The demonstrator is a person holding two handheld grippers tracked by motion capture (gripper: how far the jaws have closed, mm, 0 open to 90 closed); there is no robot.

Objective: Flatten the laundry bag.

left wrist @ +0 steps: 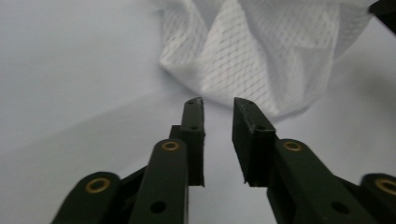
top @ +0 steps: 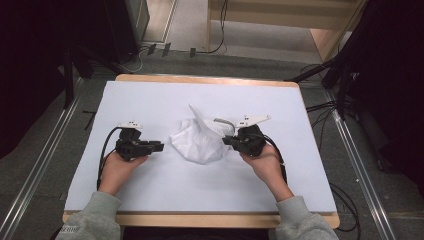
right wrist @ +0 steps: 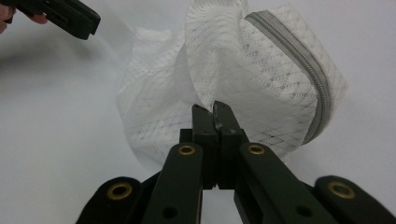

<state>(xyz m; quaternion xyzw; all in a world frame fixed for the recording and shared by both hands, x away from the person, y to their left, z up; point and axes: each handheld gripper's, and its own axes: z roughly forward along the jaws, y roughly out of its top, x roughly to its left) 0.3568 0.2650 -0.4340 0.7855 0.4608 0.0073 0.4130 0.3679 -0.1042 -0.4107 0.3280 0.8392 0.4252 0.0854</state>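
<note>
White mesh bag [top: 197,142] with a grey zipper [right wrist: 299,70], lying crumpled at the middle of a white-covered table [top: 150,100], between the two grippers. Right gripper [right wrist: 215,110]: jaws pressed together on a fold of the mesh at the bag's right side, the zipper arching just right of the pinch. Left gripper [left wrist: 218,105]: jaws parted by a narrow gap, holding nothing, tips just short of the bag's near-left edge and low over the table.

Risks, as judged from this arrangement. The pinch takes in very little fabric, so a pull could slip the mesh free. A pull from the right alone would likely drag the whole limp bag across the smooth covering, since the left gripper anchors nothing. The open weave may also snag on a jaw tip.

Not resolved. The zipper's slider and its open or closed state cannot be made out. Whether the bag holds anything is hidden by its folds. In the high view the right hand [top: 262,160] and gripper body cover the pinch point, and the bag's far side is cut off in the left gripper view.
</note>
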